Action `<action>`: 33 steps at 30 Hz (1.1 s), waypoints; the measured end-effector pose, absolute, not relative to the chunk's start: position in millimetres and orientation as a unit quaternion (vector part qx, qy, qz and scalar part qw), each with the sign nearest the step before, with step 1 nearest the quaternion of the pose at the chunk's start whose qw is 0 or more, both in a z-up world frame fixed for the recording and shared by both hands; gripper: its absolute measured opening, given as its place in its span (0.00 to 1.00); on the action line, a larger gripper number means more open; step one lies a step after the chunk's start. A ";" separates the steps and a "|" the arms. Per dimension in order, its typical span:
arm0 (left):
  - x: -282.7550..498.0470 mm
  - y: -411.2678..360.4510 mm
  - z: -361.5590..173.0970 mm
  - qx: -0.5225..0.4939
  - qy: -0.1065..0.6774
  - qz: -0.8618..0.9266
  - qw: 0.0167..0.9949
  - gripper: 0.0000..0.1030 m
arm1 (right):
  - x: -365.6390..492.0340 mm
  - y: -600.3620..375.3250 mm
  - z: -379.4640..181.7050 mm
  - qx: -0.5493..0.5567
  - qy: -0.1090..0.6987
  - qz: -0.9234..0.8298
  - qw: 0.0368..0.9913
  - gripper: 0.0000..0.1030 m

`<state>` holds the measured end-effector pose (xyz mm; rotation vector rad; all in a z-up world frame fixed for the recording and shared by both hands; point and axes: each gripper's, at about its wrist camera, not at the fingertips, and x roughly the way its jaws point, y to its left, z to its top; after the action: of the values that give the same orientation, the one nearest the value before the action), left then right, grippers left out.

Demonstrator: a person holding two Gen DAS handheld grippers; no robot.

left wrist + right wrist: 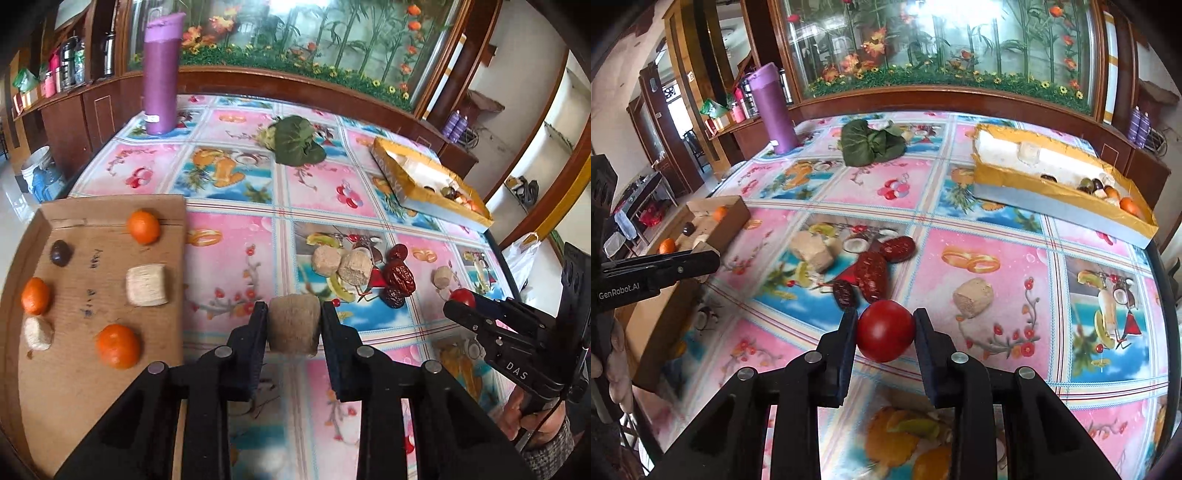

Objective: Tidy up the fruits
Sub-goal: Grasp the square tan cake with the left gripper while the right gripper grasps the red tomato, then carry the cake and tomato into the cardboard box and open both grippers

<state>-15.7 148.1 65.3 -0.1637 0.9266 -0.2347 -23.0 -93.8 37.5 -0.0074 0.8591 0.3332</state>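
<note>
My left gripper (294,325) is shut on a tan sugarcane chunk (293,325) and holds it above the table, just right of the cardboard tray (88,369). The tray holds three oranges (143,226), a dark round fruit (61,253) and two pale chunks (147,285). My right gripper (885,330) is shut on a red tomato (885,330); it also shows in the left wrist view (461,306). Red dates (873,275) and pale chunks (973,297) lie loose on the tablecloth.
A yellow box (1015,181) with several fruits stands at the back right. A purple flask (161,74) stands at the back left. Green leaves (297,142) lie at the back middle. The table edge (1165,295) runs along the right.
</note>
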 end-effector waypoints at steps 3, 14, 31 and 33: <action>-28.3 171.8 72.5 -0.084 0.434 -0.096 0.892 0.27 | -31.2 -76.9 49.7 -0.008 0.406 0.176 0.897 0.32; -46.5 294.8 55.1 -0.102 0.453 0.038 0.885 0.27 | -47.8 46.7 74.2 -0.032 0.396 0.278 0.874 0.32; -44.4 345.3 33.3 -0.159 0.479 0.060 0.861 0.41 | -36.0 204.6 13.2 -0.110 0.445 0.341 0.821 0.33; -49.5 348.1 39.2 -0.170 0.469 0.057 0.865 0.44 | -34.9 207.9 12.5 -0.115 0.439 0.341 0.824 0.33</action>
<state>-49.5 348.1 39.2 -0.3567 0.9821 0.1191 -34.9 207.9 12.5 -0.2449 0.9328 0.7241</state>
